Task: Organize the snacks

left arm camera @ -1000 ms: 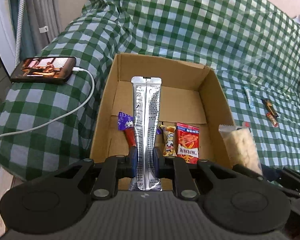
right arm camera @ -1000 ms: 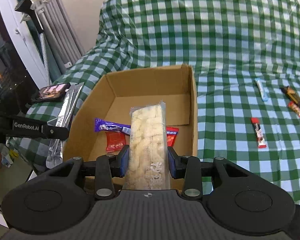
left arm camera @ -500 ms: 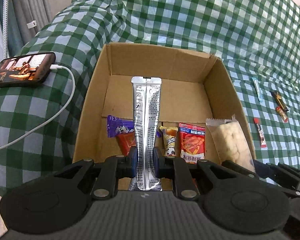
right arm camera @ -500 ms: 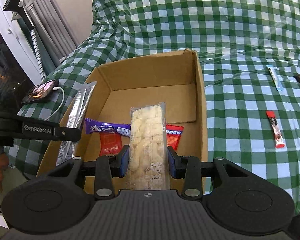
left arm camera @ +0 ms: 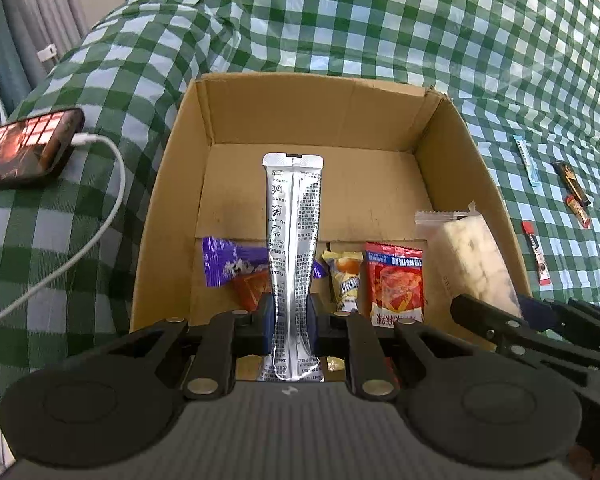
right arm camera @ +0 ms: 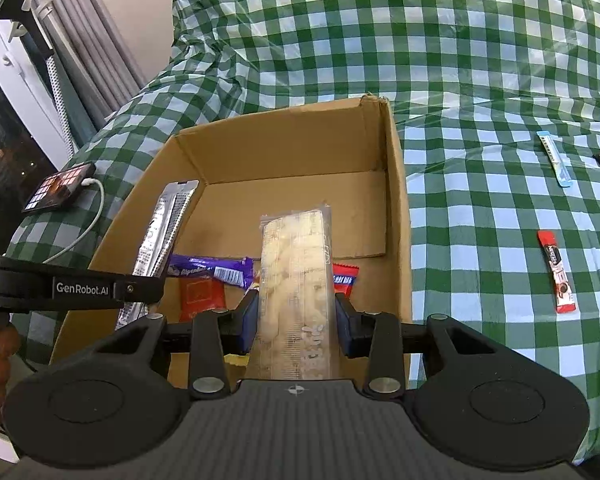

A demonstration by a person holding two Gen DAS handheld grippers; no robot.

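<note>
Far left, a black phone (left arm camera: pixel 28 148) on its white cable (left arm camera: pixel 100 216) is lying on the green-and-white checked cloth (left arm camera: pixel 380 20), drifting outward in view as I am coming in and down over the open brown cardboard box (left arm camera: pixel 300 112).

My left gripper (left arm camera: pixel 288 322) is pinching a long silver foil snack sachet (left arm camera: pixel 294 240) near its lower end, its far tip now hanging over the box floor instead of the far wall.

Lying in the near part of the box: a purple wrapper (left arm camera: pixel 224 266), an orange-red packet (left arm camera: pixel 254 290), a small yellow packet (left arm camera: pixel 344 280), a red printed packet (left arm camera: pixel 396 284).

My right gripper (right arm camera: pixel 296 322) is clamping a clear pack of pale puffed pieces (right arm camera: pixel 296 264), now inside the right wall rather than beside it.

Both loads look ready for release, I judge.

Right of the box, a pale blue stick (right arm camera: pixel 554 158), a red stick (right arm camera: pixel 558 276) and dark sticks (left arm camera: pixel 572 190) are waiting on the cloth.
</note>
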